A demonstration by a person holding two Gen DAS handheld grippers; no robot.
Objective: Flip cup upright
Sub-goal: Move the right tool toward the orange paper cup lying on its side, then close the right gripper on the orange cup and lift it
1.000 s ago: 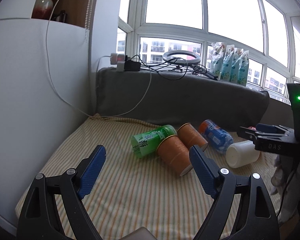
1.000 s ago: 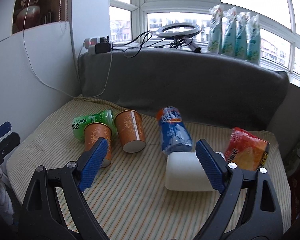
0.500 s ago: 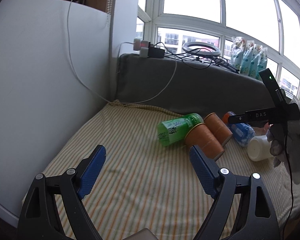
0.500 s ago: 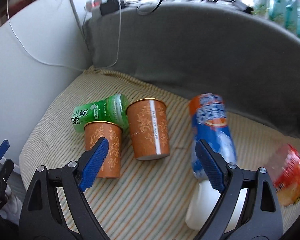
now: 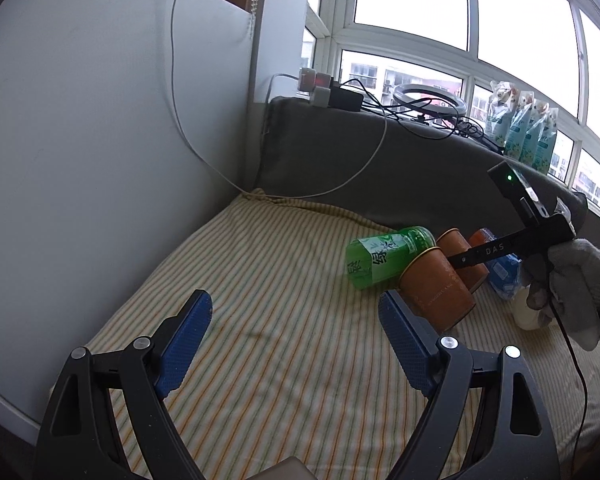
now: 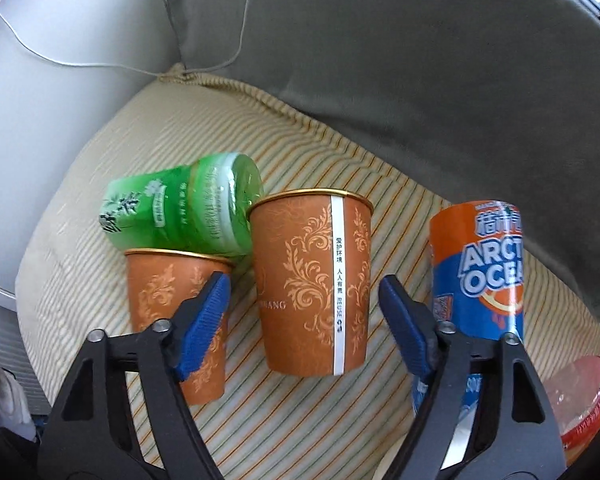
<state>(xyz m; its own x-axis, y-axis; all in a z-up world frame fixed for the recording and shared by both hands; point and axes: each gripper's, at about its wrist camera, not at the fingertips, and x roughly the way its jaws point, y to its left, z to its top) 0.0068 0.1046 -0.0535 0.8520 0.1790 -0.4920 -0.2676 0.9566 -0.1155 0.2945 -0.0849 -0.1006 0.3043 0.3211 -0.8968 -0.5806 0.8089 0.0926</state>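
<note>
Two brown paper cups with gold rims lie on their sides on the striped cushion (image 6: 300, 420). In the right wrist view the nearer-centre cup (image 6: 312, 280) lies between the blue pads of my right gripper (image 6: 304, 296), which is open and hovers just above it. The second cup (image 6: 172, 304) lies to its left, partly behind the left finger. In the left wrist view the cups (image 5: 436, 288) lie at the right, with the right gripper's black body (image 5: 512, 240) over them. My left gripper (image 5: 296, 328) is open and empty above bare cushion.
A green bottle (image 6: 180, 208) lies against both cups. An orange-blue bottle (image 6: 480, 272) and a red snack bag (image 6: 580, 396) lie to the right. A grey backrest (image 6: 420, 80), white wall (image 5: 100, 140) and cable (image 5: 340, 188) border the cushion.
My right gripper has moved forward and down, from the white cup towards the brown cups, which now fill its view. My left gripper has swung left, away from the objects.
</note>
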